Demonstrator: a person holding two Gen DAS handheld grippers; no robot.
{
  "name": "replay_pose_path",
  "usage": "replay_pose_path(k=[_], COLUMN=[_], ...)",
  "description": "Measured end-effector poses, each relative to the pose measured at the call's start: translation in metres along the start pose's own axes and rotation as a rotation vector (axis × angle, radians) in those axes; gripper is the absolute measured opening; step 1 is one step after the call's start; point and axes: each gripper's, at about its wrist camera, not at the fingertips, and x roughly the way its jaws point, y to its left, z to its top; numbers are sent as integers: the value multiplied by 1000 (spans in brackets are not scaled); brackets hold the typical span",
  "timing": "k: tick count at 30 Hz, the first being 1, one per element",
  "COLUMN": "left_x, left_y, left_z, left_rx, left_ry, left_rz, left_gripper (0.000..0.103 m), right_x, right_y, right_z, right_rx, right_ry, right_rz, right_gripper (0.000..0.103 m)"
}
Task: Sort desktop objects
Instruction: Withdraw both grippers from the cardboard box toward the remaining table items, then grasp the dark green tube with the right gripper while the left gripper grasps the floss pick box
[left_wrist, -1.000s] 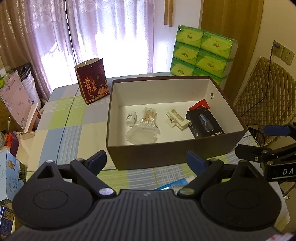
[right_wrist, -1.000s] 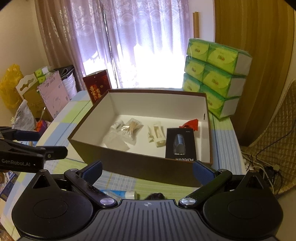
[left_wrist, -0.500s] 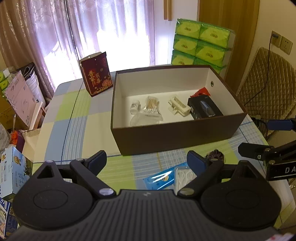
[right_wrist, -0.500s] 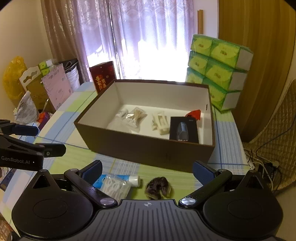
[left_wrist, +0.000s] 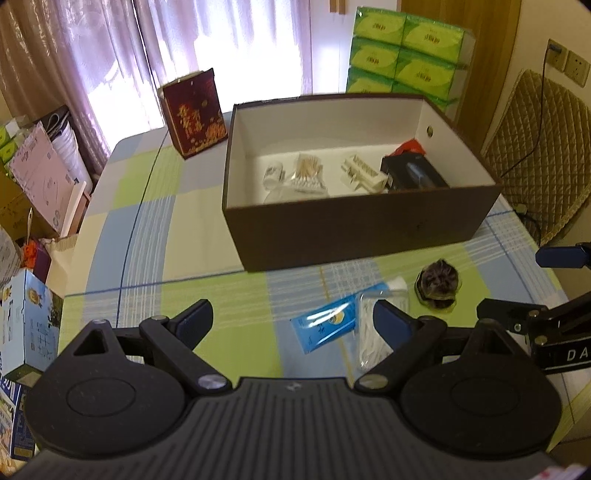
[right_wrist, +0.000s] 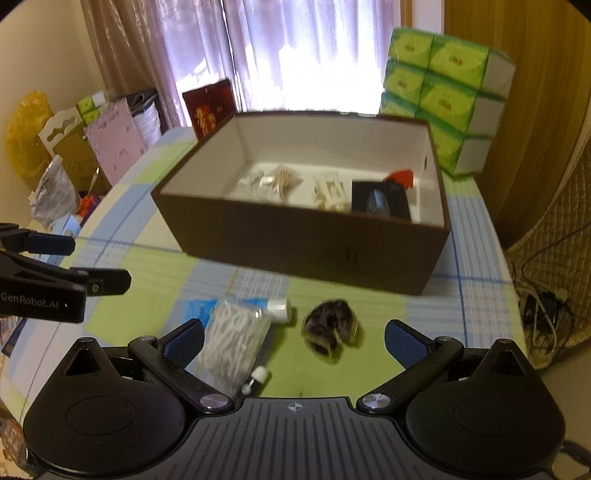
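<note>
A brown open box (left_wrist: 362, 225) (right_wrist: 303, 240) stands on the checked tablecloth and holds a small white bottle (left_wrist: 273, 173), cotton swabs (left_wrist: 308, 171), a white clip piece (left_wrist: 364, 173), a black box (left_wrist: 413, 175) and something red (left_wrist: 410, 146). In front of it lie a blue tube (left_wrist: 328, 325) (right_wrist: 275, 306), a clear bag of white floss picks (left_wrist: 369, 332) (right_wrist: 232, 343) and a dark furry hair tie (left_wrist: 439, 282) (right_wrist: 330, 325). My left gripper (left_wrist: 291, 317) is open and empty above the table, left of these. My right gripper (right_wrist: 293, 336) is open and empty, just before the hair tie.
A dark red gift bag (left_wrist: 194, 110) stands behind the box at left. Green tissue packs (left_wrist: 402, 59) (right_wrist: 443, 96) are stacked at the back right. Boxes and bags (left_wrist: 33, 184) crowd the floor left of the table. A quilted chair (left_wrist: 539, 166) is at right.
Both grippers have pulled back and risen from the box. The tube, floss bag and hair tie in front of it have come into view. Jaws stay open.
</note>
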Motion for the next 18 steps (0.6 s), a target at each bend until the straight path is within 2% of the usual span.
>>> replay_pose_path(k=[18], left_x=[44], left_y=[21], left_z=[-46], left_rx=[-19], left_ry=[154], left_rz=[27], left_gripper=[92], right_x=[59], right_y=[27], right_z=[-58], right_rx=[-11], right_ry=[208], right_rz=[38], right_gripper=[101])
